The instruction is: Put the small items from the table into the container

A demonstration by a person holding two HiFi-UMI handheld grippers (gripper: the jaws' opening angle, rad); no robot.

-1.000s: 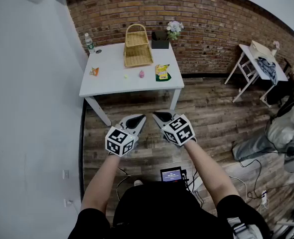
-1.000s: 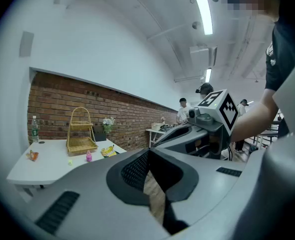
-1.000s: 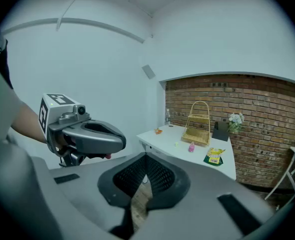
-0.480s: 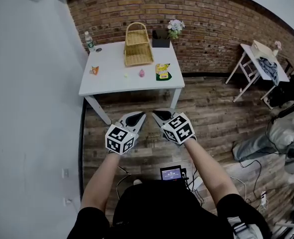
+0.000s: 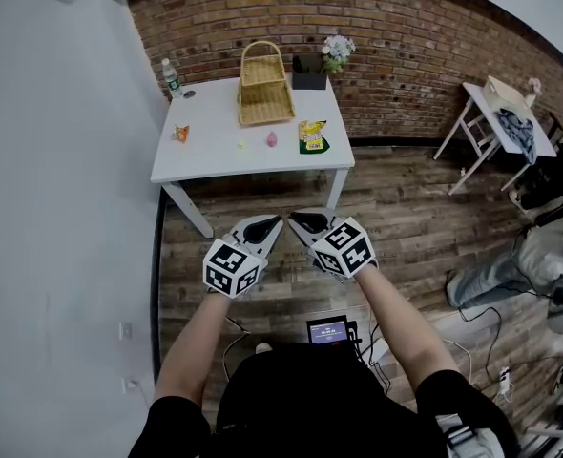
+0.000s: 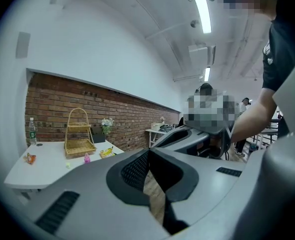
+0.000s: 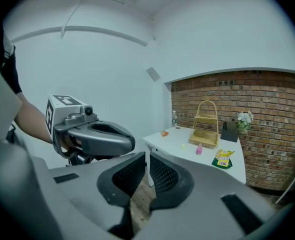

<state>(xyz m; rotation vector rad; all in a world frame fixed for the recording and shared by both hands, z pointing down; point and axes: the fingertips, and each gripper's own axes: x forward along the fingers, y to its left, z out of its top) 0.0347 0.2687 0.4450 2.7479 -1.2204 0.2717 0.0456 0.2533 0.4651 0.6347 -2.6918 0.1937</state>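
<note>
Head view: the left gripper [image 5: 274,223] and right gripper [image 5: 297,219] are held side by side over the wooden floor [image 5: 406,208], tips almost touching each other, well short of the white table [image 5: 215,165]. They sit much where they were a second ago; only the picture has drifted slightly. On the table an orange item [image 5: 180,134], a pale green item [image 5: 241,145], a pink item [image 5: 272,140] and a yellow packet [image 5: 311,135] lie in front of the wicker basket [image 5: 263,93], all in unchanged positions, with a water bottle [image 5: 172,80] at the far corner

Left gripper view: its jaws are clenched tip to tip, with nothing between them; the table and basket show far off to the left

Right gripper view: its jaws are closed to a thin slit and empty, the left gripper just beside them, the table beyond
</note>
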